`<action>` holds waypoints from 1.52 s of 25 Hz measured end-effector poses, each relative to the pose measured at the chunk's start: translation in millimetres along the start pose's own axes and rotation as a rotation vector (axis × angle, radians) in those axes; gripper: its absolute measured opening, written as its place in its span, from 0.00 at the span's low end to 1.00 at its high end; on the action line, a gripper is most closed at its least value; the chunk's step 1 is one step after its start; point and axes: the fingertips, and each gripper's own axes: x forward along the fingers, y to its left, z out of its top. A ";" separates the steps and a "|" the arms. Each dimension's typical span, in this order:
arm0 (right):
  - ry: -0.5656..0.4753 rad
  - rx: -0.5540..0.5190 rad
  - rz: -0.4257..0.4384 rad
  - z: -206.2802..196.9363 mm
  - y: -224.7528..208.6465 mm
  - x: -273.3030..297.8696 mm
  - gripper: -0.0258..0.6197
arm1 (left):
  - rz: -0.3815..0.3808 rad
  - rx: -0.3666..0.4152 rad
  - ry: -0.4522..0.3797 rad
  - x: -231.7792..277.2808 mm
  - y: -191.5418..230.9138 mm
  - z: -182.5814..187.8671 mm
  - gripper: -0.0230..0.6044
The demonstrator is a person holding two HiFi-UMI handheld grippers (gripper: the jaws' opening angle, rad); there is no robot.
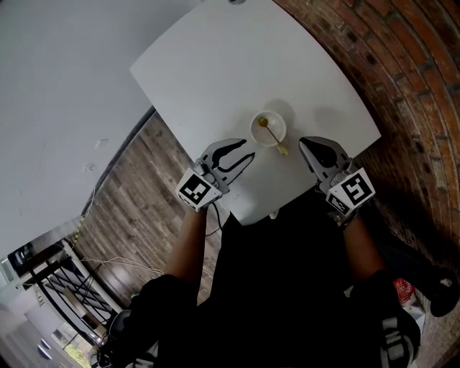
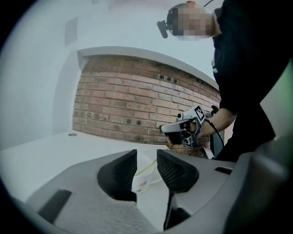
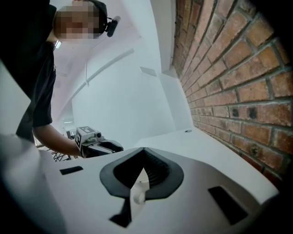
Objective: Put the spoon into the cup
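A small white cup point(image 1: 268, 128) stands near the front edge of the white table point(image 1: 215, 65). A yellow spoon point(image 1: 273, 136) rests in it, bowl inside and handle leaning over the rim towards me. My left gripper point(image 1: 249, 149) hangs just left of the cup, open, with nothing between its jaws. In the left gripper view its jaws point(image 2: 146, 157) frame the cup point(image 2: 142, 179) and the spoon handle point(image 2: 146, 170) beyond them, apart from the pads. My right gripper point(image 1: 305, 145) is to the cup's right, its tips together point(image 3: 144, 151) and holding nothing.
The table's front edge point(image 1: 251, 215) lies right under both grippers, with wood floor point(image 1: 136, 208) to the left. A brick wall point(image 1: 402, 65) runs close along the table's right side. A small dark spot point(image 1: 236, 1) marks the far table edge.
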 end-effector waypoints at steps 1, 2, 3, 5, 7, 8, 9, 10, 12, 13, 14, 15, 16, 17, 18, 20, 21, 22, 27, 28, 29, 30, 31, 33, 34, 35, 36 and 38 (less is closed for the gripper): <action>-0.016 -0.004 0.010 6.5 1.4 -0.8 0.05 | 0.001 0.003 -0.008 -1.6 -1.2 5.9 0.26; -0.033 -0.007 0.018 13.3 3.0 -1.9 0.05 | 0.001 0.009 -0.014 -3.2 -3.1 12.3 0.25; -0.049 -0.007 0.024 20.0 4.6 -3.5 0.05 | 0.001 0.018 -0.019 -4.8 -5.6 18.9 0.24; -0.082 0.005 0.042 31.9 6.7 -8.3 0.05 | 0.007 0.037 -0.034 -7.0 -11.4 32.1 0.20; -0.107 0.024 0.063 41.7 7.7 -13.6 0.05 | 0.019 0.041 -0.055 -9.3 -17.0 45.2 0.16; -0.118 0.041 0.071 46.4 8.9 -16.1 0.05 | 0.026 0.036 -0.064 -12.0 -19.6 51.9 0.15; -0.133 0.069 0.082 51.7 11.1 -18.7 0.05 | 0.030 0.035 -0.070 -15.7 -22.0 58.3 0.13; -0.155 0.109 0.099 58.1 14.3 -21.4 0.05 | 0.031 0.043 -0.072 -19.8 -23.8 64.0 0.12; -0.206 0.195 0.142 71.6 21.6 -28.2 0.05 | 0.024 0.087 -0.077 -27.4 -27.1 72.3 0.10; -0.224 0.221 0.158 76.9 25.6 -32.2 0.05 | 0.018 0.109 -0.078 -30.2 -29.9 75.9 0.09; -0.232 0.233 0.166 80.7 30.0 -36.1 0.05 | 0.009 0.121 -0.082 -32.5 -34.1 80.7 0.08; -0.234 0.236 0.167 83.2 34.8 -39.7 0.05 | -0.004 0.128 -0.090 -34.6 -38.6 86.1 0.07; -0.231 0.239 0.162 84.8 40.1 -42.4 0.05 | -0.022 0.138 -0.101 -36.9 -42.6 90.8 0.07; -0.226 0.242 0.156 86.0 46.1 -43.9 0.05 | -0.043 0.150 -0.111 -39.7 -46.2 94.3 0.07; -0.218 0.247 0.149 86.7 52.6 -43.9 0.05 | -0.066 0.159 -0.116 -43.1 -49.5 96.6 0.06; -0.197 0.254 0.137 87.6 67.3 -39.6 0.05 | -0.116 0.159 -0.119 -51.8 -56.0 100.4 0.06; -0.190 0.257 0.128 88.8 75.1 -36.7 0.05 | -0.143 0.155 -0.124 -56.8 -59.2 102.0 0.06; -0.189 0.259 0.117 90.7 83.3 -34.6 0.05 | -0.173 0.156 -0.134 -62.2 -62.4 102.8 0.06; -0.206 0.158 0.038 97.5 130.5 -37.2 0.05 | -0.288 0.146 -0.172 -92.5 -83.4 102.3 0.06; -0.210 0.118 0.017 97.6 140.8 -39.1 0.05 | -0.300 0.137 -0.179 -100.1 -86.9 101.5 0.06; -0.215 0.080 -0.002 97.5 152.0 -41.1 0.05 | -0.309 0.137 -0.187 -108.3 -89.4 100.0 0.06; -0.222 0.045 -0.017 97.7 164.0 -42.8 0.05 | -0.317 0.144 -0.194 -117.2 -91.1 98.4 0.06; -0.229 0.013 -0.030 97.9 176.4 -44.2 0.05 | -0.324 0.151 -0.201 -126.6 -92.4 97.3 0.06; -0.236 -0.038 -0.062 96.7 200.3 -45.4 0.05 | -0.334 0.159 -0.220 -146.2 -94.8 96.3 0.06; -0.235 -0.058 -0.083 94.8 210.3 -45.3 0.05 | -0.338 0.160 -0.230 -155.9 -96.3 96.2 0.06; -0.231 -0.076 -0.107 91.9 218.9 -44.9 0.05 | -0.343 0.162 -0.235 -164.9 -98.2 95.6 0.06; -0.223 -0.092 -0.132 87.9 226.1 -44.6 0.05 | -0.351 0.166 -0.233 -173.0 -100.9 94.0 0.06; -0.202 -0.117 -0.171 78.4 238.0 -45.0 0.05 | -0.375 0.184 -0.217 -184.6 -108.6 88.8 0.06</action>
